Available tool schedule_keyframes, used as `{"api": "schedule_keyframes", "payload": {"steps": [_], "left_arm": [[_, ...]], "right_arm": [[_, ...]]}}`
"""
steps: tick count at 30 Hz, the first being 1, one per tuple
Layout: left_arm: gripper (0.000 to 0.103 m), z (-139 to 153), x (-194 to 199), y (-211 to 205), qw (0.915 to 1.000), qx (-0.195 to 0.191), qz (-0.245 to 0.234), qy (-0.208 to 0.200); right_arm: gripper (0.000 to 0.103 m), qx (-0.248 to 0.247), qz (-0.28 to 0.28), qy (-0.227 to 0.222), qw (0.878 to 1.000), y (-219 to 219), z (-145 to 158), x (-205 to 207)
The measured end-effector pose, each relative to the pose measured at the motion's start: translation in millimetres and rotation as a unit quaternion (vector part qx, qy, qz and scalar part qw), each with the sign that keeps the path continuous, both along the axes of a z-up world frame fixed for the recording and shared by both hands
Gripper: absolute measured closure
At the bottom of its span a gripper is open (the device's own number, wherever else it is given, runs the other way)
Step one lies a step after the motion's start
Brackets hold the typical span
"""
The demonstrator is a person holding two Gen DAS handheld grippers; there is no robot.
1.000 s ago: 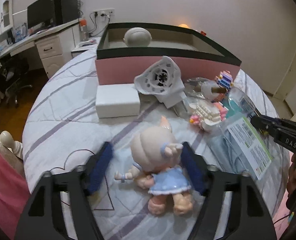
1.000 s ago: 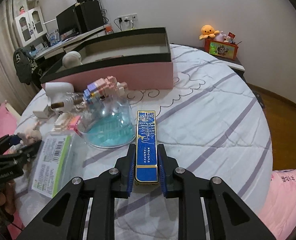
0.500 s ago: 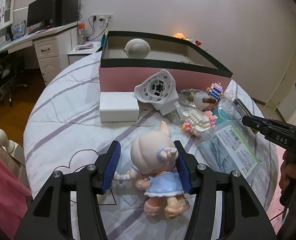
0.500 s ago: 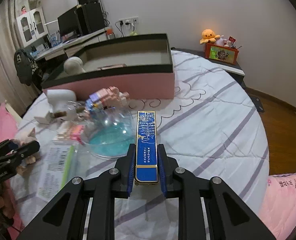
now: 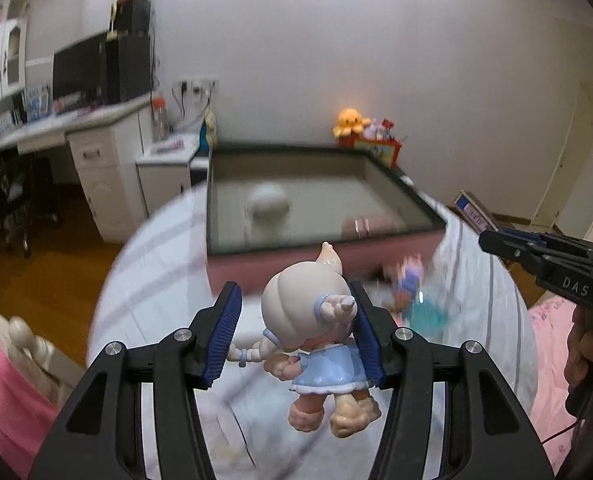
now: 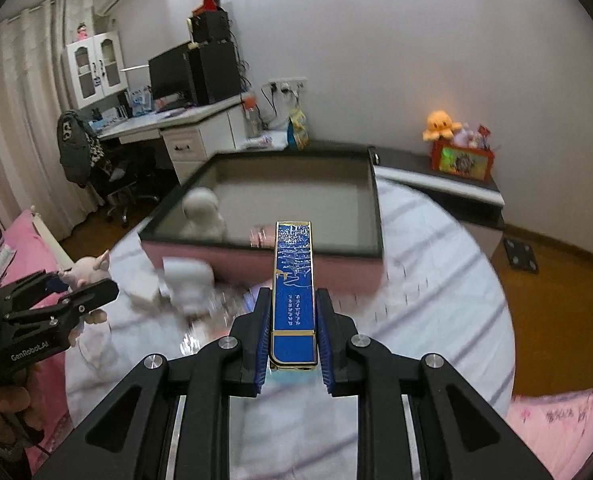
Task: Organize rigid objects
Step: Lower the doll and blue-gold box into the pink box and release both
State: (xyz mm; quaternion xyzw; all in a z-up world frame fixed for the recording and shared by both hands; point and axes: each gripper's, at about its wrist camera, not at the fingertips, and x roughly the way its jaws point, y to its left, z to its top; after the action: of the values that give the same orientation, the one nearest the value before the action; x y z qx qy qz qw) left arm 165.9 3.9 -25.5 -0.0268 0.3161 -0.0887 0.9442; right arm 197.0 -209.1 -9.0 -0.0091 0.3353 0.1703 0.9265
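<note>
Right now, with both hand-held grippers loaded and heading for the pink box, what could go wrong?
The doll hangs in the left hand-held gripper, its left pad touching only a thin arm; it may slip out. The long blue case juts far past the right hand-held gripper and could clip the pink box rim. Both could land on the white figure inside.
</note>
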Motion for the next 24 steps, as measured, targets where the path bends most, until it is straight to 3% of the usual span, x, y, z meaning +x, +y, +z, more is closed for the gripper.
{"api": "schedule_keyframes", "payload": {"steps": [4,9,17,24], "left_arm": [[0.048,24,38,2,0.9998,0.0,0.004,-0.017],[0.048,33,100,-4,0.9999,-0.004,0.002,-0.014],[0.048,7,190,-15,0.9992,0.002,0.001,0.039],[0.048,-7,211,-27,0.998,0.017,0.0,0.06]], "right_arm": [[0.082,0.008,0.008,-0.004,1.0,13,17,36],[0.082,0.011,0.007,0.018,1.0,27,13,87],[0.082,0.009,-0.007,0.072,0.997,31,-18,150],[0.082,0.013,-0.016,0.102,0.995,28,-37,164]]}}
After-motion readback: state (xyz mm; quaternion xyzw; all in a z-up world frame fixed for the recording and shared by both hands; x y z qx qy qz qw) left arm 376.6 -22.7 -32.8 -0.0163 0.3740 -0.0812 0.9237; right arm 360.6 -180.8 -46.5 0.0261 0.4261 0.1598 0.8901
